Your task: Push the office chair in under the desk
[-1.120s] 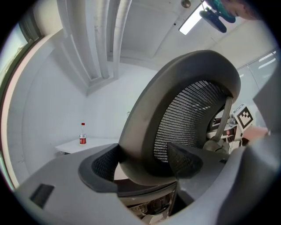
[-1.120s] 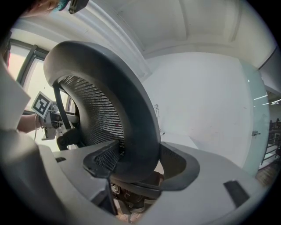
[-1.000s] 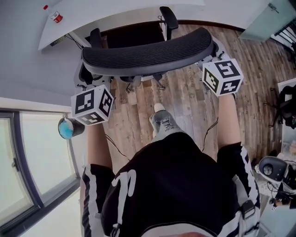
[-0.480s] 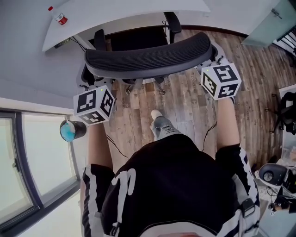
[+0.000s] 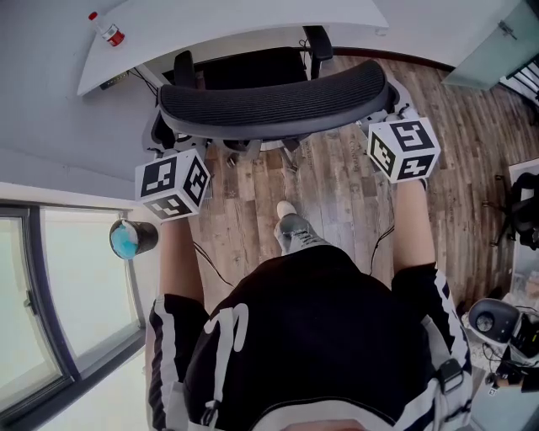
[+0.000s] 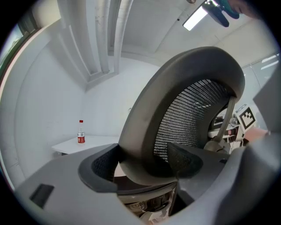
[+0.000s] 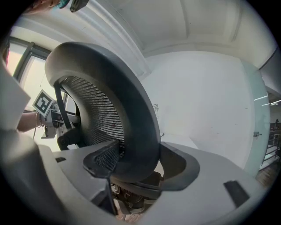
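The black mesh office chair's backrest curves across the head view, with its seat and armrests partly under the white desk. My left gripper clamps the backrest's left end and my right gripper clamps its right end. In the left gripper view, the left gripper has both pads pressed on the backrest rim. In the right gripper view, the right gripper is shut the same way on the backrest rim.
A small red-labelled bottle stands on the desk's left end. A blue-topped cylinder sits by the window frame at left. My shoe is on the wood floor behind the chair. Another chair and clutter are at right.
The chair has rolled forward toward the desk, so more of its seat is under the desktop. Both grippers moved forward with the backrest and kept their hold.
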`<state>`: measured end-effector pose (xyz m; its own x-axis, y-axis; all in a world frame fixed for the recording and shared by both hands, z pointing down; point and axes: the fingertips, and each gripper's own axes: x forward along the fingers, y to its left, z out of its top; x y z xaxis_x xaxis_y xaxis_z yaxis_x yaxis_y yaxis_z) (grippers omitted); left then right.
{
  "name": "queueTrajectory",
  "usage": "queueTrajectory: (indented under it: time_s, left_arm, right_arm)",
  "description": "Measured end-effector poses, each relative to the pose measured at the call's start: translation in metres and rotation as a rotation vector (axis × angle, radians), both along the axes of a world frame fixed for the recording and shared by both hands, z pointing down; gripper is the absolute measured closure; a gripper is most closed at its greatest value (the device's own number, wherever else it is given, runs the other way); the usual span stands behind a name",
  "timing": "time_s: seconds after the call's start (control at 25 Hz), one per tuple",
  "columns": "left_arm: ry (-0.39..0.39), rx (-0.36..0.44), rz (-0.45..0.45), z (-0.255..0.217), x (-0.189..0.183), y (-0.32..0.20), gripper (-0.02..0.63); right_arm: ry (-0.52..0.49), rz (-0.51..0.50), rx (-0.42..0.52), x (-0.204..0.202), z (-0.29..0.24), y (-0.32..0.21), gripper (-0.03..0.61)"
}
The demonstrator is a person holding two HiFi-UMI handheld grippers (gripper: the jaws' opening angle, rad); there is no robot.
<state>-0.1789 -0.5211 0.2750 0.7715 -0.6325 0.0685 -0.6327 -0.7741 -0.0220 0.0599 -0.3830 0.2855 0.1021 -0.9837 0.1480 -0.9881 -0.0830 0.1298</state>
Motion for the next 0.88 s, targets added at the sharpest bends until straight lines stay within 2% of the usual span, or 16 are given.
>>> queueTrajectory:
  time_s: [0.88]
  left_arm:
    - [0.001,-0.007,-0.003,0.0,0.025,-0.045,0.261]
  right_arm:
    - [0.002,-0.014,0.004,0.025,-0.001,-0.046,0.285]
